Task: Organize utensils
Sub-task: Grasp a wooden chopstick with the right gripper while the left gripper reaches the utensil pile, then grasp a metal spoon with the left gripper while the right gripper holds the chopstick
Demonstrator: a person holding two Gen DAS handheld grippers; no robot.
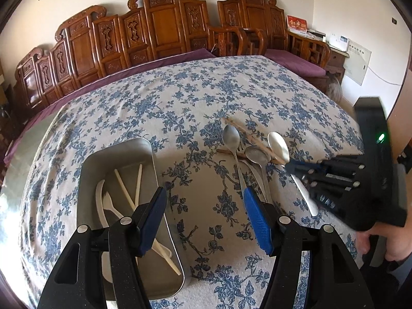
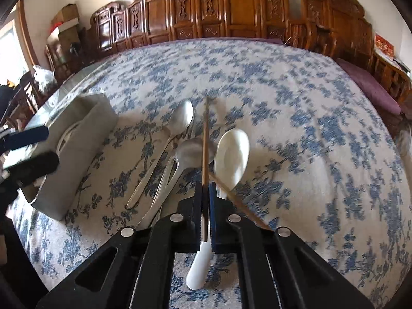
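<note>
A metal tray [image 1: 152, 164] on the floral tablecloth holds white plastic cutlery and pale chopsticks [image 1: 126, 190]. To its right lies a pile: metal spoons [image 1: 231, 139], a white spoon [image 1: 278, 144] and wooden chopsticks [image 1: 247, 134]. My left gripper [image 1: 206, 219] is open and empty, between the tray and the pile. My right gripper [image 2: 205, 188] is shut on one wooden chopstick [image 2: 205, 139], which points away over the metal spoons [image 2: 180, 123] and beside the white spoon [image 2: 231, 154]. A second wooden chopstick [image 2: 239, 200] lies slanted under the right finger.
The tablecloth [image 1: 206, 90] covers the whole table. Carved wooden chairs [image 1: 159, 25] with purple cushions stand behind it. The tray also shows at the left in the right wrist view [image 2: 77, 154], with the left gripper's fingers [image 2: 31, 134] beside it.
</note>
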